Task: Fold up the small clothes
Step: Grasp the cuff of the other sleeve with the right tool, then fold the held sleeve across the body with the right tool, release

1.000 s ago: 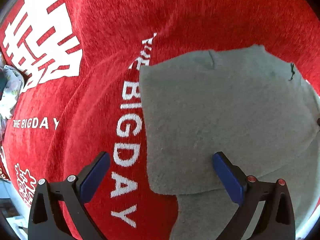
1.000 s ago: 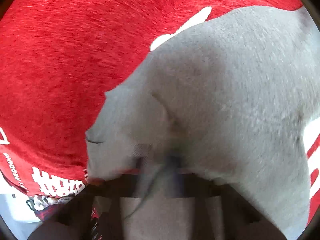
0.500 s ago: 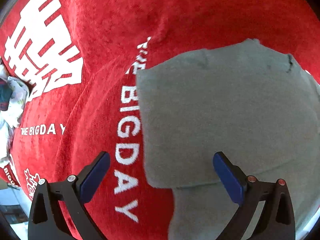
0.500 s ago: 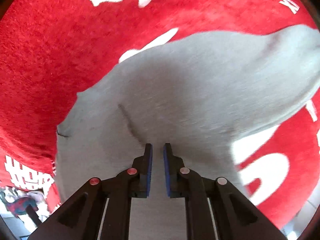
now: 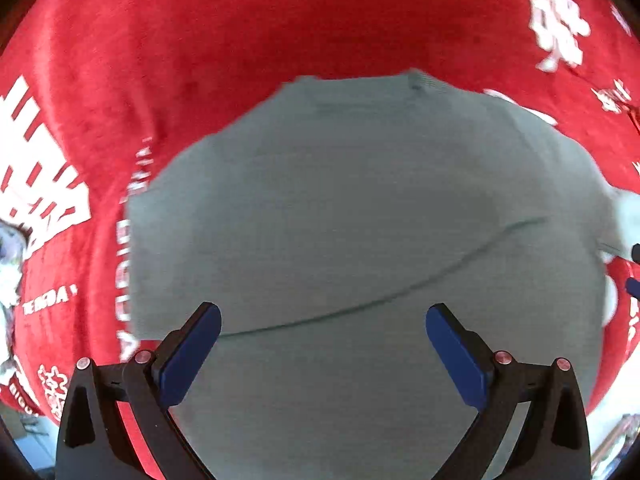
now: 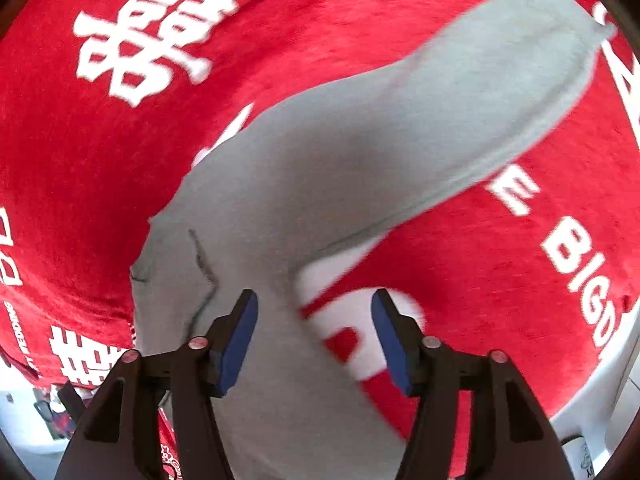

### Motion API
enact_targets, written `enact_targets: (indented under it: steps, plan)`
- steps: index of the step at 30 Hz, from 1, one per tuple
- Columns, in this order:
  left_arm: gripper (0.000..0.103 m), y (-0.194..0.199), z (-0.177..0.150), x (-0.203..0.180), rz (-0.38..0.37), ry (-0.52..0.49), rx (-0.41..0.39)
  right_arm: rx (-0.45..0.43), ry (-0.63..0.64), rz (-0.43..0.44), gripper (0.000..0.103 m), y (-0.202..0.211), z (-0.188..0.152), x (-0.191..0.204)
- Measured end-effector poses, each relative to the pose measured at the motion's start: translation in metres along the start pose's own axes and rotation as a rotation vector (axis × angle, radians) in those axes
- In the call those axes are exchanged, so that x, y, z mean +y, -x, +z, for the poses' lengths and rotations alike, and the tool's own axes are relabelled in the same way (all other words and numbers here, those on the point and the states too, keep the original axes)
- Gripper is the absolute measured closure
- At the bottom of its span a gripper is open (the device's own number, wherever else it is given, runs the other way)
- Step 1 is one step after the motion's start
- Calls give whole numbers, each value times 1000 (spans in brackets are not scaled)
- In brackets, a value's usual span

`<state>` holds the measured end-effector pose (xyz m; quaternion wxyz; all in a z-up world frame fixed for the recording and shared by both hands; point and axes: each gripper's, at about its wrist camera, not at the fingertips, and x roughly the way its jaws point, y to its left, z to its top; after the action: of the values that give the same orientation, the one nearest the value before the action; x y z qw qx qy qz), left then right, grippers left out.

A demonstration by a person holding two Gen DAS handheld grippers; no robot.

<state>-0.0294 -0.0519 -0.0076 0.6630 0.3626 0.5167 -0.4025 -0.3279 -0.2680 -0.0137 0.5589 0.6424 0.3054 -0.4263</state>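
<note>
A small grey garment [image 5: 360,208] lies folded on a red blanket with white lettering [image 5: 200,40]. In the left wrist view a fold edge runs across it just beyond my left gripper [image 5: 322,336], which is open and empty above the cloth. In the right wrist view the grey garment [image 6: 360,152] stretches from lower left up to upper right. My right gripper [image 6: 314,334] is open and empty over the garment's near edge, its left finger over the grey cloth and its right finger over the red blanket [image 6: 120,160].
The red blanket covers the whole work surface. A white edge [image 6: 624,360] shows at the lower right of the right wrist view. Patterned cloth [image 5: 8,264] lies at the far left of the left wrist view.
My right gripper was shut on the grey cloth and has opened, letting it go. My left gripper has moved right over the garment, still open.
</note>
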Motion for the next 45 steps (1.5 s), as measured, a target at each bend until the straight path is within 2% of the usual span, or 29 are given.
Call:
enact_targets:
  steps: [5,10,14,18,23,30,31,32,35,38,42,45]
  plan:
    - [0,-2,6,-48,-29,-44,20,-27,-85,-12,39,17,18,-43]
    - [0,-2,5,-91,-47,-54,53,-76,-193,31,39,26,38,-84]
    - [0,-4,6,-112,-50,-71,60,-103,-267,35,39,24,53,-112]
    - [0,-4,12,-128,-53,-72,65,-112,-339,77,39,16,65,-133]
    - [0,-2,17,-138,-47,-80,55,-148,-429,197,39,12,83,-149]
    - [0,-8,19,-142,-39,-67,50,-191,-494,315,42,14,106,-149]
    - [0,-8,19,-141,-38,-63,49,-188,-497,318,65,14,106,-149]
    - [0,-8,18,-140,-38,-57,47,-179,-500,321,96,14,106,-148]
    - [0,-8,18,-136,-39,-46,51,-174,-501,341,95,14,104,-144]
    - [0,-6,17,-131,-44,-52,52,-185,-436,355,95,21,105,-125]
    - [0,0,16,-117,-39,-40,22,-175,-233,372,95,33,108,-67]
    - [0,3,18,-99,-37,-6,10,-159,-56,374,95,34,107,-7]
